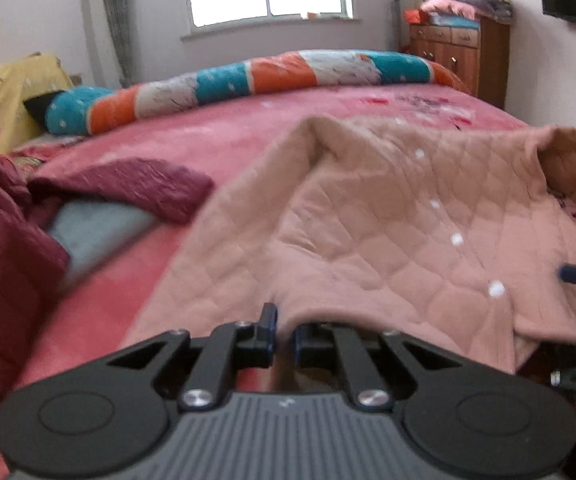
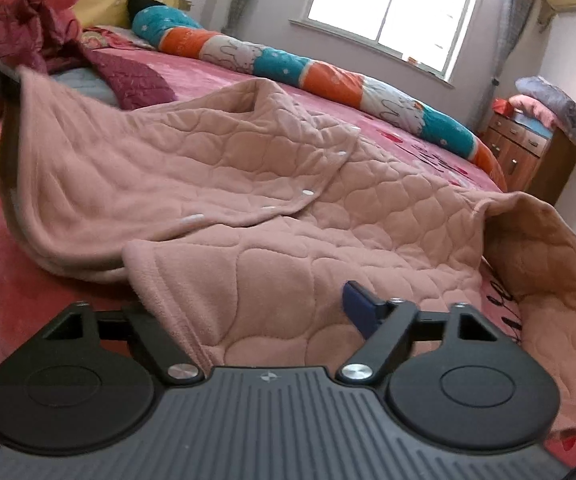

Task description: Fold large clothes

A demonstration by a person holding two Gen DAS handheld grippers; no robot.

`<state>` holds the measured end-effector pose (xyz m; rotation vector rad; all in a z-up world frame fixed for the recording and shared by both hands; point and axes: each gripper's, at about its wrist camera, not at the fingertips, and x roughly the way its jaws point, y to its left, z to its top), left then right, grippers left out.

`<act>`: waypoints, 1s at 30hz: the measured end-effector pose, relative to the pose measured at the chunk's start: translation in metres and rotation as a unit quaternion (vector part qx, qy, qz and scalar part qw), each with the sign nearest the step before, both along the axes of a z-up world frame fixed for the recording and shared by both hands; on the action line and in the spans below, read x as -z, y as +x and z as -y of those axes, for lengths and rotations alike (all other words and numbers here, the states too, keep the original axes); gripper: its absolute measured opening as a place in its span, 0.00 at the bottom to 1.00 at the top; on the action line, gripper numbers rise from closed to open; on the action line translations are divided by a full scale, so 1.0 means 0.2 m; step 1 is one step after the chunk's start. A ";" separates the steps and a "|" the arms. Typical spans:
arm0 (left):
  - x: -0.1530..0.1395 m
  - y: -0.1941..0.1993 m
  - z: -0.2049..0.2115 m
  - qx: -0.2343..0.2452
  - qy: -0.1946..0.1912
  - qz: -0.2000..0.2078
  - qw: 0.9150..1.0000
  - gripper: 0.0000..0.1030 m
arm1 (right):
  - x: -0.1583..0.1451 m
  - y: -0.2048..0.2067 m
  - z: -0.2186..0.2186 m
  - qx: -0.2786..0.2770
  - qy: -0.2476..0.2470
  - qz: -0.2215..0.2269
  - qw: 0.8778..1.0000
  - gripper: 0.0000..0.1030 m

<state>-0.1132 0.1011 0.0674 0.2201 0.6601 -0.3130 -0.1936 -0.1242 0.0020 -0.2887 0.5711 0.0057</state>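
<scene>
Right now the left tool [image 1: 282,330] is pressed together, pinching the near hem of the pink robe [image 1: 388,220], which spreads ahead of it over the bed [image 1: 192,140]. Fabric rises toward the pinch. The right tool [image 2: 248,312] stands spread, robe hem draped between its fingers [image 2: 358,304]; no firm pinch shows. Maroon coat [image 1: 4,248] lies left of the left tool

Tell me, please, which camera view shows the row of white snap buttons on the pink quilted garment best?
The right wrist view: the white snap buttons sit sharply along the overlapping front edge of the pink quilted garment. The left wrist view shows them only as blurred white dots running across the fabric.
</scene>
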 end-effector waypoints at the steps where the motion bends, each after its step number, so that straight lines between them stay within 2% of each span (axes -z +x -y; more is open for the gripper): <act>1: 0.01 -0.01 0.01 0.006 0.001 -0.004 1.000 0.06 | 0.03 0.00 -0.03 -0.004 -0.003 -0.003 1.000 0.61; 2: 0.02 -0.01 0.02 0.013 0.004 -0.008 1.000 0.06 | 0.03 0.01 -0.03 -0.008 -0.010 -0.008 1.000 0.45; 4: 0.04 -0.03 0.03 0.018 0.009 -0.009 1.000 0.06 | 0.03 0.01 -0.06 -0.018 -0.025 -0.014 0.999 0.37; 6: 0.01 -0.03 0.01 0.015 -0.002 -0.005 1.000 0.06 | -0.02 -0.02 -0.11 -0.022 -0.035 -0.009 0.999 0.24; 9: -0.06 -0.04 -0.04 0.003 -0.015 0.009 1.000 0.06 | -0.09 -0.07 -0.12 -0.022 -0.048 0.002 0.999 0.13; 12: -0.11 -0.08 -0.08 0.007 -0.028 0.019 0.999 0.06 | -0.20 -0.15 -0.09 -0.010 -0.033 0.017 0.999 0.06; 15: -0.14 -0.12 -0.09 0.028 -0.028 0.016 0.999 0.06 | -0.31 -0.22 -0.06 0.017 -0.017 0.029 0.999 0.06; 16: -0.14 -0.13 -0.09 0.031 -0.026 0.013 0.999 0.06 | -0.33 -0.23 -0.03 0.023 0.000 0.015 1.000 0.06; 19: -0.15 -0.15 -0.12 0.039 -0.033 0.004 0.999 0.06 | -0.34 -0.27 0.05 0.057 0.033 -0.004 0.998 0.15; 20: -0.15 -0.16 -0.13 0.043 -0.035 0.003 0.998 0.06 | -0.35 -0.28 0.08 0.065 0.049 -0.012 0.997 0.30; 21: -0.15 -0.17 -0.14 0.048 -0.034 0.001 0.998 0.06 | -0.35 -0.29 0.13 0.073 0.074 -0.018 0.994 0.58; 23: -0.16 -0.19 -0.15 0.061 -0.033 -0.003 0.998 0.06 | -0.37 -0.32 0.23 0.090 0.124 -0.028 0.988 0.82; 26: -0.18 -0.22 -0.16 0.076 -0.038 -0.003 0.996 0.07 | -0.39 -0.37 0.39 0.126 0.180 -0.032 0.975 0.84; 27: -0.18 -0.23 -0.16 0.078 -0.040 -0.004 0.996 0.09 | -0.39 -0.38 0.45 0.141 0.201 -0.035 0.969 0.90; 29: -0.18 -0.23 -0.16 0.077 -0.040 -0.002 0.996 0.13 | -0.35 -0.41 0.63 0.179 0.263 -0.042 0.947 0.93; 30: -0.19 -0.23 -0.16 0.076 -0.042 0.000 0.996 0.18 | -0.32 -0.42 0.73 0.201 0.299 -0.045 0.932 0.93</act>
